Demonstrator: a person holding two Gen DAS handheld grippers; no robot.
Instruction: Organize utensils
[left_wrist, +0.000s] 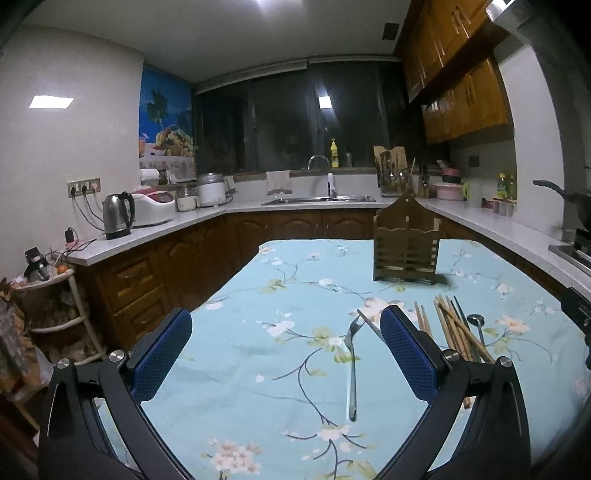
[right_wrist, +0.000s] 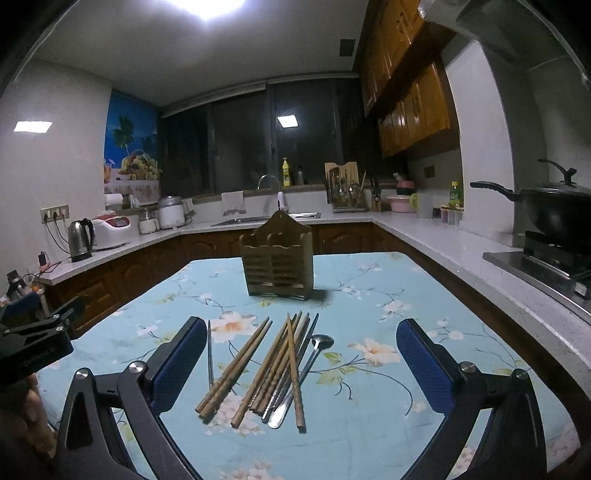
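Note:
A brown wooden utensil holder (right_wrist: 277, 264) stands upright at the far middle of the table; it also shows in the left wrist view (left_wrist: 406, 246). Several wooden chopsticks (right_wrist: 275, 365) lie in a loose pile with a metal spoon (right_wrist: 314, 358) before my right gripper (right_wrist: 302, 363), which is open and empty above them. A thin metal utensil (right_wrist: 209, 354) lies by its left finger. In the left wrist view a metal fork (left_wrist: 352, 363) lies between the fingers of my open, empty left gripper (left_wrist: 286, 354). The chopsticks (left_wrist: 452, 328) and spoon (left_wrist: 476, 323) lie to its right.
The table carries a light blue floral cloth (right_wrist: 369, 424). Kitchen counters surround it, with a kettle (left_wrist: 117, 216), a rice cooker (left_wrist: 153, 206), a sink (left_wrist: 317, 200) and a black wok (right_wrist: 557, 210) on a stove at right. A shelf rack (left_wrist: 59, 314) stands at left.

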